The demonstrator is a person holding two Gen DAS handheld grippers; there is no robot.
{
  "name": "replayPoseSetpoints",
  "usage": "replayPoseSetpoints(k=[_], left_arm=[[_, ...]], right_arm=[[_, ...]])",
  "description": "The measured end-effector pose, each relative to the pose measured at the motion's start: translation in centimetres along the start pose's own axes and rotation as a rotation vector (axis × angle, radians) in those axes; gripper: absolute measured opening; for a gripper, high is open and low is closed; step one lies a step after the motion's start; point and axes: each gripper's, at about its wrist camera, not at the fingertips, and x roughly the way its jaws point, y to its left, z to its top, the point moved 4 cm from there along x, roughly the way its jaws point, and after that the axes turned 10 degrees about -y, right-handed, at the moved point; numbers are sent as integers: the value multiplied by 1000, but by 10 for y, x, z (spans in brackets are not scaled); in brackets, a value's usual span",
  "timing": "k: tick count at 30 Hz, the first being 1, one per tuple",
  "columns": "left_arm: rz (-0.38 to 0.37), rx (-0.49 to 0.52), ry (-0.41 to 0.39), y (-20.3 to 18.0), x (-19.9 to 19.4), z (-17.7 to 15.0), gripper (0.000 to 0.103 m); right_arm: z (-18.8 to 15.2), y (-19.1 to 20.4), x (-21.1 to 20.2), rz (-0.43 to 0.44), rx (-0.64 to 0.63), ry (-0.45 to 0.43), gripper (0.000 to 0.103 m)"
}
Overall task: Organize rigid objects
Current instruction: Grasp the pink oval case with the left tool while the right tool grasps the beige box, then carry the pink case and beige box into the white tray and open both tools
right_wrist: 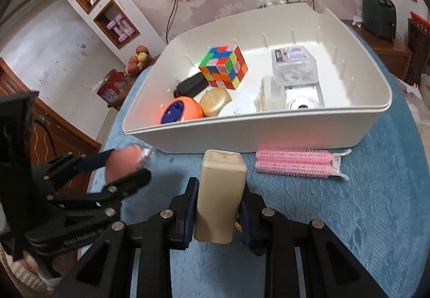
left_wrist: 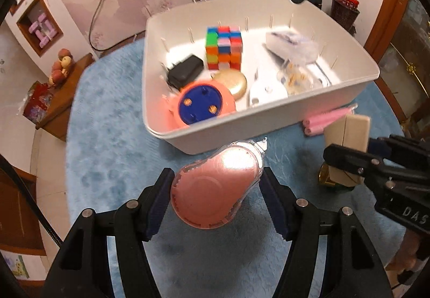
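Blue mat (right_wrist: 349,217); white bin (right_wrist: 268,134); cube (right_wrist: 224,66) inside

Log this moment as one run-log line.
left gripper: shut on pink tape dispenser | right gripper: shut on beige bottle | white bin: part filled | pink rollers: on table

One white plastic bin (right_wrist: 242,136), one multicoloured puzzle cube (right_wrist: 224,66), one black adapter (right_wrist: 192,84), one gold oval case (right_wrist: 215,101), two pink bristled hair rollers (right_wrist: 293,163) beyond the right gripper (right_wrist: 219,213), one cream rectangular bottle (right_wrist: 220,190), one pink clear-shelled tape dispenser (left_wrist: 217,185), two black two-finger grippers.
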Motion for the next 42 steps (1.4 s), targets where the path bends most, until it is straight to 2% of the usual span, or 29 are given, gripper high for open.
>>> replayPoseSetpoints(k=[4, 11, 19, 25, 30, 35, 42], left_arm=[[-21, -8, -50, 5, -25, 18, 68], [-17, 23, -143, 2, -51, 64, 68], [35, 24, -201, -2, -41, 112, 68], [60, -63, -186, 10, -15, 139, 68], [82, -97, -144, 14, 16, 144, 68], [109, -112, -60, 17, 57, 133, 68], [136, -100, 14, 15, 85, 118, 69]], right_arm=[[13, 11, -18, -3, -15, -41, 28], [57, 26, -39, -41, -83, -122, 28], [116, 25, -37, -124, -142, -200, 28], [154, 6, -13, -185, -129, -211, 28], [170, -16, 16, -258, -123, -166, 28], [160, -35, 46, -306, -130, -86, 28], [133, -43, 73, -329, -151, 7, 28]])
